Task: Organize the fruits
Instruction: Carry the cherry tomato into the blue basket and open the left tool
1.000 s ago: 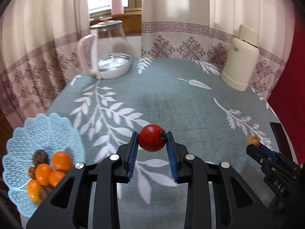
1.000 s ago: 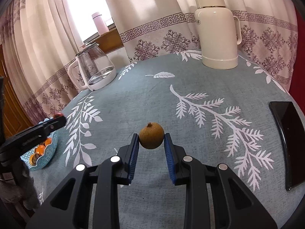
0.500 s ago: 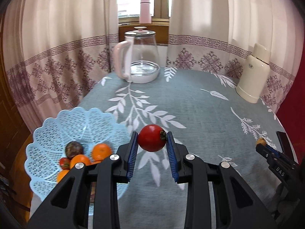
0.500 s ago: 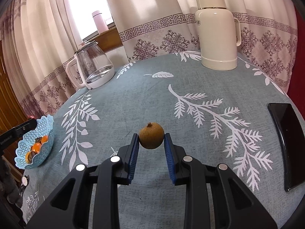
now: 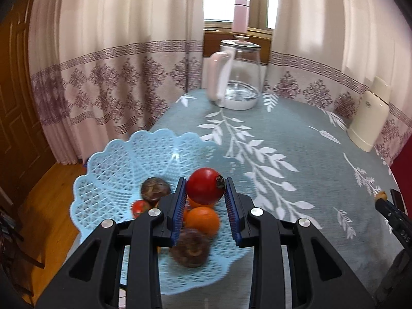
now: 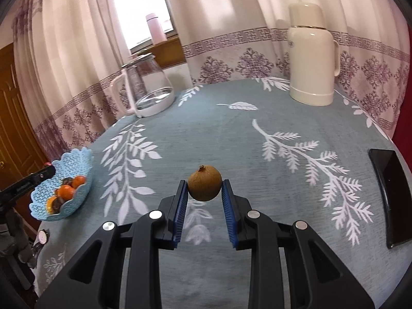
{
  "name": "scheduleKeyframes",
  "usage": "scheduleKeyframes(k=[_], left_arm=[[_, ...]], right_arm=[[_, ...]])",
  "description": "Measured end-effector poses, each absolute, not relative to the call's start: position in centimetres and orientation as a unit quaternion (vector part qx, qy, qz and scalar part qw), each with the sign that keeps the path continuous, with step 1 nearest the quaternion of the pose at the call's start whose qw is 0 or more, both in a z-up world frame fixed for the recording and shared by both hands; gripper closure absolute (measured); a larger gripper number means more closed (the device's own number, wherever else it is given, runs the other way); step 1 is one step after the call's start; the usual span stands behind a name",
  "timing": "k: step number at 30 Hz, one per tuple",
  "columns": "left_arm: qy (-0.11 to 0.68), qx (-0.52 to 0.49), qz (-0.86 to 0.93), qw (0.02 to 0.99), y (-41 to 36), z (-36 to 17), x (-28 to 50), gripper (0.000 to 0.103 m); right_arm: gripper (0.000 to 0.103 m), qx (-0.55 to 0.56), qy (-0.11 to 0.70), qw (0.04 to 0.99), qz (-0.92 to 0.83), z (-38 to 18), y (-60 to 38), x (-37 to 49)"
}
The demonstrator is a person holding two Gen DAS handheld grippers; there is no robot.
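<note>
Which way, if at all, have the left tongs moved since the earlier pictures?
Yes: the left tongs, shut on the red fruit, moved left, from bare tablecloth to over the blue basket.

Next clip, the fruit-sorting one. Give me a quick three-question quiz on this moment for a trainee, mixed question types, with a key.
1. True or false: the left gripper is shut on a red fruit.
2. Multiple choice: the red fruit is over
A. the kettle
B. the basket
C. the phone
3. Fill in: the right gripper is shut on a ____ fruit above the tablecloth.

Key: 1 true; 2 B; 3 brown.
</note>
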State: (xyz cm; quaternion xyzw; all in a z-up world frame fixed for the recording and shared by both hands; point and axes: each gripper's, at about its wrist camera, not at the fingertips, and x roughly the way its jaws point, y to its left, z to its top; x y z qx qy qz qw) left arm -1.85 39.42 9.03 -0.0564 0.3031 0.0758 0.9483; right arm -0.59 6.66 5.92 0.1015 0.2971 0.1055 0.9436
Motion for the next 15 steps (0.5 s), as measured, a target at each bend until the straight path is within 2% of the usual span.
scheduleKeyframes(k=[15], left_arm=[[0.309, -0.085, 0.102, 0.942, 44.3, 7.8, -2.4, 0.072]], right_arm=[[0.076, 0.089, 0.299, 0.935, 0.17, 7.0, 13.6, -2.1]])
